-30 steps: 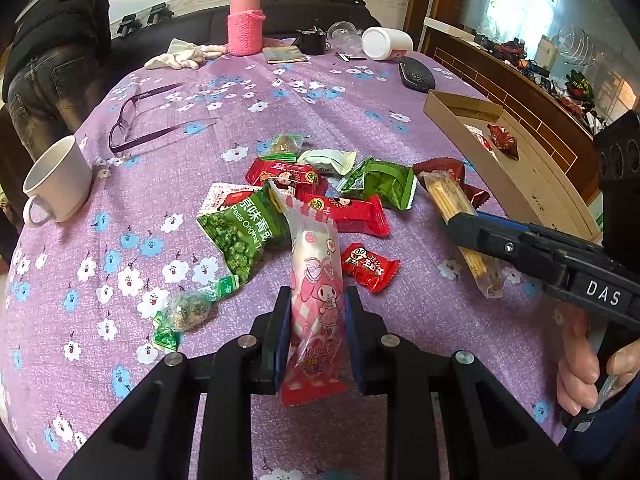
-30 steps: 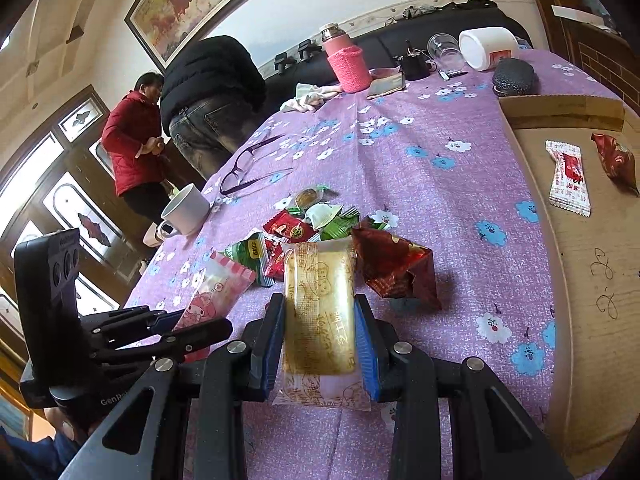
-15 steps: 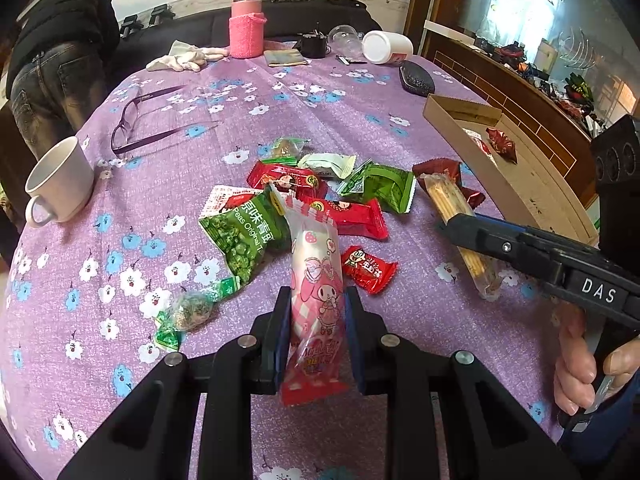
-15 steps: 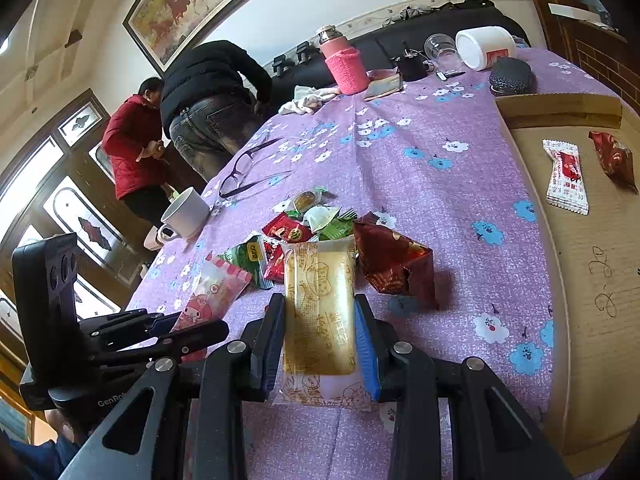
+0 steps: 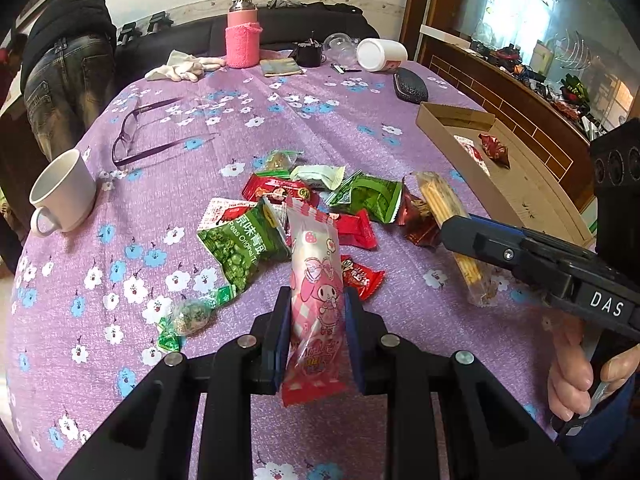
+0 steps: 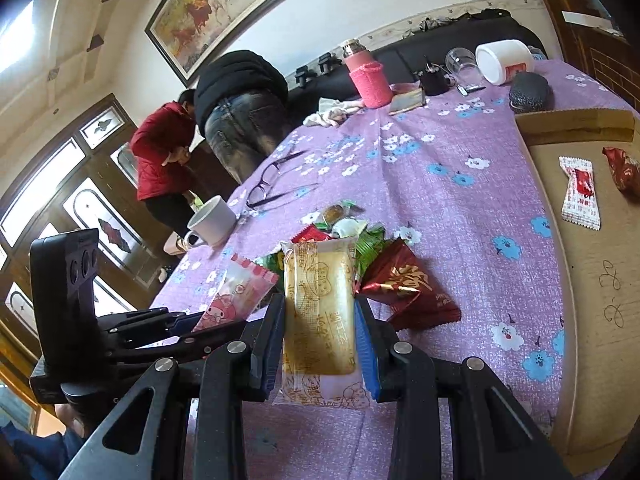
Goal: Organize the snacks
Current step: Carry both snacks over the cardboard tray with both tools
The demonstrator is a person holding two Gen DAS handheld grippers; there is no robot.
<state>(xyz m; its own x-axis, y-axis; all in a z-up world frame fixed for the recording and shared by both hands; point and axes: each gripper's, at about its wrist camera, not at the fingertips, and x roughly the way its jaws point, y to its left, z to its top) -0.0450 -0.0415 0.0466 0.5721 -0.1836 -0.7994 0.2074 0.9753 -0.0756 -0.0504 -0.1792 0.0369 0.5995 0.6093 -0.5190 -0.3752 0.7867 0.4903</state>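
Observation:
My left gripper [image 5: 316, 300] is shut on a pink cartoon snack pack [image 5: 316, 280] and holds it above the purple flowered tablecloth [image 5: 160, 184]. My right gripper [image 6: 320, 308] is shut on a yellow biscuit pack [image 6: 320, 304] and holds it above the table too; the right gripper also shows at the right of the left wrist view [image 5: 520, 252]. A pile of snack packs [image 5: 320, 208] lies in the middle of the table, with a dark red pack [image 6: 404, 288] at its right. A shallow cardboard box [image 6: 592, 264] at the right holds a white-red pack [image 6: 580, 192] and a red pack [image 6: 622, 170].
A white mug [image 5: 62, 192] and glasses [image 5: 140, 136] lie at the left. A pink bottle [image 5: 241, 34], white cloth [image 5: 184, 70], a white jar [image 5: 380, 54] and a black case [image 5: 410, 86] stand at the far edge. Two people [image 6: 240, 116] stand beyond the table.
Both grippers have lifted a little and tilted up with their packs still held. The pile on the table has not moved.

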